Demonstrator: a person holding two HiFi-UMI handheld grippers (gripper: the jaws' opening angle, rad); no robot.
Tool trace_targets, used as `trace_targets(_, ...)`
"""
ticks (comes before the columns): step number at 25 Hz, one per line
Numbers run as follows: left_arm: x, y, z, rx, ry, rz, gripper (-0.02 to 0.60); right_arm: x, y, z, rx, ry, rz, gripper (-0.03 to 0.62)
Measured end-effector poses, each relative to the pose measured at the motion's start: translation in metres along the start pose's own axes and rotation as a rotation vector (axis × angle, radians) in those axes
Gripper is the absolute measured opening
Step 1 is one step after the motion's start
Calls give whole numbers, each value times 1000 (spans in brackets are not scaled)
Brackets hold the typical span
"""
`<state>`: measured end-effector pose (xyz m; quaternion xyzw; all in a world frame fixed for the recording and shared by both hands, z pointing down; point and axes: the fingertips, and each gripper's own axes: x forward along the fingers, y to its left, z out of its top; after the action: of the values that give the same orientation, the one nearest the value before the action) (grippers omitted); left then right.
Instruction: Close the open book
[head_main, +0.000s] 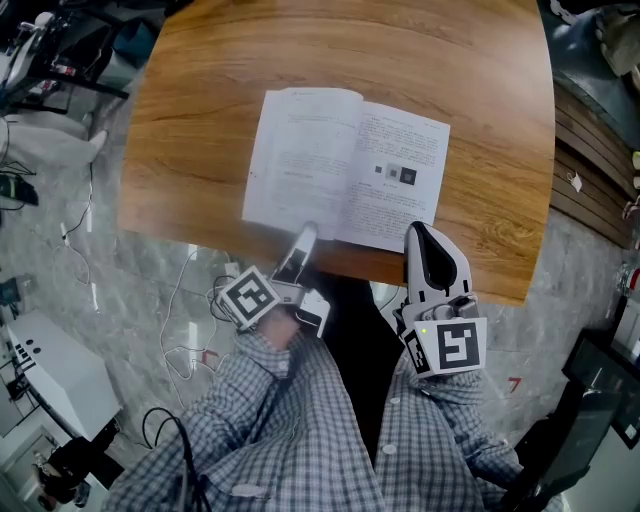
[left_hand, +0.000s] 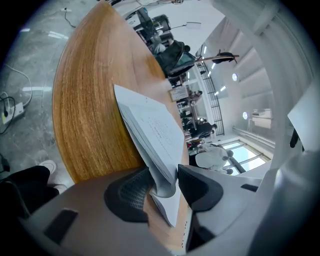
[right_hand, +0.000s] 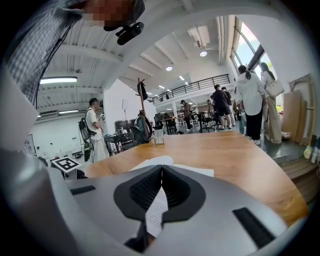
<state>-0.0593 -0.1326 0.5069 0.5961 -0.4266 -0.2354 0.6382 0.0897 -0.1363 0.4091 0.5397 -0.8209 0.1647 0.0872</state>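
Lying flat in the middle of the head view, an open white-paged book (head_main: 345, 165) rests on a brown wood-grain table (head_main: 200, 80), its lower edge close to the table's near rim. At lower left, the left gripper (head_main: 303, 240) reaches the bottom edge of the left-hand page near the spine. Its dark ribbed pads (left_hand: 131, 192) stand spread apart, with a thin stack of pages (left_hand: 155, 132) between them, unsqueezed. At lower right, the right gripper (head_main: 420, 240) meets the bottom corner of the right-hand page, pads (right_hand: 145, 189) pressed together on one printed sheet (right_hand: 156, 212) of the book. Checked sleeves (head_main: 300, 430) fill the bottom of the frame.
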Motion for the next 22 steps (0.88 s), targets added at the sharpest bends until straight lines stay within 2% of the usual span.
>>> trace_targets(7,-10,-6,0,-1,12,-30,157,4,1,-6,7,19,4,20)
trace_targets(10,-11,-6,-2,17,18,-25,81,4,3,-6,8,19,6,20)
trace_targets(13,-12,-6,-3,39,18,-5,56,4,5,-4,6,17,9,20)
trace_targets(15,-14,-2,-4,124,36,35,42,3,5,-5,4,19,10,20)
trace_targets(18,-13,-2,-5,334,92,81,33,2,3,-6,4,20,7,20)
trace_targets(22,-11,-7,-12,510,189,132,31,-1,2,-4,1,16,1,20)
